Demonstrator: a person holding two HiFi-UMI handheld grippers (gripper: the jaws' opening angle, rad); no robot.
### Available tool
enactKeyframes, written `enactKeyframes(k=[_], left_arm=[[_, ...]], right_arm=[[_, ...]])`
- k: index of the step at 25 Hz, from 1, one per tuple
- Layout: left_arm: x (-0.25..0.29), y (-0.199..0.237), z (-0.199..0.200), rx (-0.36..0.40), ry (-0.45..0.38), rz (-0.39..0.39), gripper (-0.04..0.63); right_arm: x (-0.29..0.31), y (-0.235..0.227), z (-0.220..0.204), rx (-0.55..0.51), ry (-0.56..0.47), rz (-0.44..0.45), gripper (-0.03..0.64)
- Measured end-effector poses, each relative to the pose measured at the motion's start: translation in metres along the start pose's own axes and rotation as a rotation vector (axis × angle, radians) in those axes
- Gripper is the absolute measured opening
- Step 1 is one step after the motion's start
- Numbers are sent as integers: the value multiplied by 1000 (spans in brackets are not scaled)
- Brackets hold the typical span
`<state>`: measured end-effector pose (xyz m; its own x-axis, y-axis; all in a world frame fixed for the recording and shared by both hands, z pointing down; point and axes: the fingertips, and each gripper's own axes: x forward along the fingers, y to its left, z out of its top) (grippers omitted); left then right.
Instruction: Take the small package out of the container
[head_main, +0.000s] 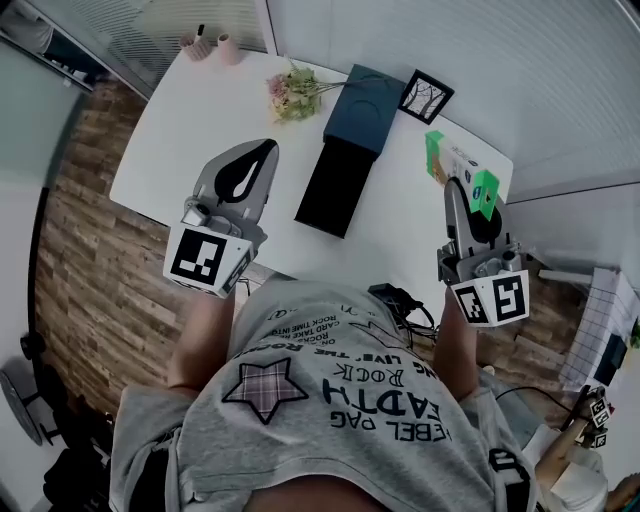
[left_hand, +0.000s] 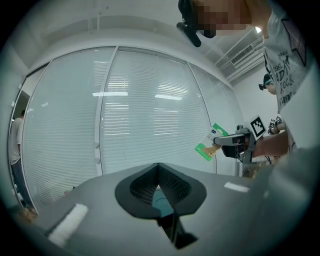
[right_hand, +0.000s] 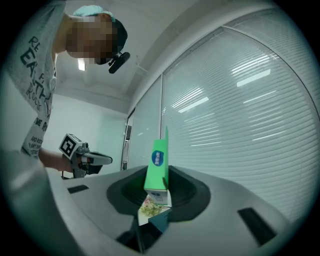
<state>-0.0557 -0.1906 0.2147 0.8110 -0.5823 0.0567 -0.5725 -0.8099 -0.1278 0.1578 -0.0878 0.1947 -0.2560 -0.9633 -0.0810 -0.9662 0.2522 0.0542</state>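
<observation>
The small package (head_main: 458, 163), a green and white carton, is held up in the air over the table's right end with my right gripper (head_main: 466, 198) shut on it. The right gripper view shows the package (right_hand: 158, 167) standing upright between the jaws of that gripper (right_hand: 157, 202). The container, a dark teal box (head_main: 362, 108), lies mid-table with its black tray (head_main: 332, 188) slid out toward me. My left gripper (head_main: 260, 152) hovers left of the tray, shut and empty, with its pads (left_hand: 170, 187) pressed together. The left gripper view also catches the package (left_hand: 210, 142) in the right gripper (left_hand: 231, 141).
On the white table (head_main: 170, 140) are a small bunch of flowers (head_main: 292, 95), a black picture frame (head_main: 427, 95) and two little vases (head_main: 210, 45) at the far corner. Blinds cover the glass wall behind. Wood-pattern floor (head_main: 80, 260) lies to the left; cables (head_main: 400, 300) hang at the near edge.
</observation>
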Motion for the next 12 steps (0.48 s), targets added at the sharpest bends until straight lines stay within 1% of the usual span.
enactKeyframes(k=[12], left_arm=[[-2, -2, -1, 4, -13, -8, 9]], right_arm=[[-1, 4, -1, -10, 1, 0, 98]])
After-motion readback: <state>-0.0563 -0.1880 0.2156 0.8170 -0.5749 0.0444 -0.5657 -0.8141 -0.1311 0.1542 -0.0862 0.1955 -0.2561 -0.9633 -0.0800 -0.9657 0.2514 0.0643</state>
